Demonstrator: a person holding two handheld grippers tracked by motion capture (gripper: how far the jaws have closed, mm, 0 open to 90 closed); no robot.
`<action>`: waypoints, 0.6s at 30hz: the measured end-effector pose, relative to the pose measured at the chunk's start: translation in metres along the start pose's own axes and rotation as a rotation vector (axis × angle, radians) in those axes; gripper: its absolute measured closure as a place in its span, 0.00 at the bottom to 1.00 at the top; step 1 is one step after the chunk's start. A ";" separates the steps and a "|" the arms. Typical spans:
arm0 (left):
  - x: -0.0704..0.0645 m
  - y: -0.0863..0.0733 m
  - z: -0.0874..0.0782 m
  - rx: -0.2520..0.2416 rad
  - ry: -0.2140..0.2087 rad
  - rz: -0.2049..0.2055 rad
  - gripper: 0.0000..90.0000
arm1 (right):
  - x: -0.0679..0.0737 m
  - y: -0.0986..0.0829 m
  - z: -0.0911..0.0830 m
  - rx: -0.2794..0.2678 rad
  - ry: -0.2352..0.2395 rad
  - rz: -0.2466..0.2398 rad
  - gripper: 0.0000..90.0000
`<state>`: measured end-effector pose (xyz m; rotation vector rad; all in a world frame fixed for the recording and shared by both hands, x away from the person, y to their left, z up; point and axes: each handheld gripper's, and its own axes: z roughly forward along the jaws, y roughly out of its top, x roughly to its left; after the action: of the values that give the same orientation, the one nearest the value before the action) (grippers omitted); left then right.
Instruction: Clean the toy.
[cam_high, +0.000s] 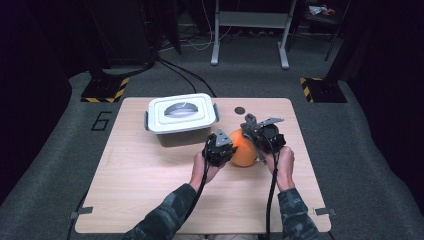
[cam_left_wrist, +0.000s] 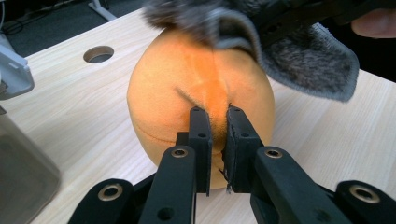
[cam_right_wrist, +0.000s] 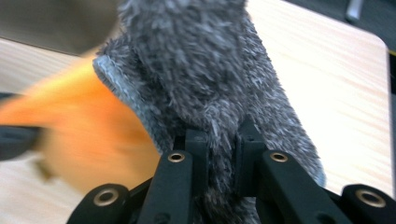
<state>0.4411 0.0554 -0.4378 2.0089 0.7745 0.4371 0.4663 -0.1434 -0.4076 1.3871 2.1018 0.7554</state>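
Both forearms come in from the bottom edge of the high view, in camo sleeves, angled up toward frame centre and converging on the orange ball (cam_high: 243, 148), which sits on the table (cam_high: 150, 200) just right of centre, in front of the white lidded box (cam_high: 181, 115).

Left gripper (cam_high: 219, 148): hand wrapped under it, touching the ball's left side. In the left gripper view its jaws are nearly closed, pinching a fold of the ball's (cam_left_wrist: 201, 112) soft orange skin at lower centre of frame.

Right gripper (cam_high: 261, 135): held at the ball's upper right, grey plate on top, wrist straight, cable trailing down along the forearm. In the right gripper view its jaws are clamped on a grey fuzzy cloth (cam_right_wrist: 210, 88), which runs up the middle of the frame; the orange ball (cam_right_wrist: 88, 135) is blurred at left.

Left gripper view: the cloth (cam_left_wrist: 299, 56) drapes over the ball's top, upper right of frame. Round hole (cam_left_wrist: 98, 54) in the tabletop at upper left.
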 end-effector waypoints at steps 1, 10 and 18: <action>0.000 0.000 0.000 -0.003 -0.002 -0.004 0.92 | -0.004 -0.002 0.002 0.005 0.003 0.010 0.88; -0.002 0.000 0.001 -0.009 -0.002 0.002 0.91 | -0.003 0.001 -0.025 -0.073 0.079 0.021 0.88; -0.001 0.000 0.000 0.004 -0.009 0.004 0.91 | 0.025 0.007 -0.026 -0.089 0.180 -0.051 0.87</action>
<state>0.4403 0.0550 -0.4380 2.0150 0.7667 0.4289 0.4449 -0.1224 -0.3866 1.2546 2.2014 0.9724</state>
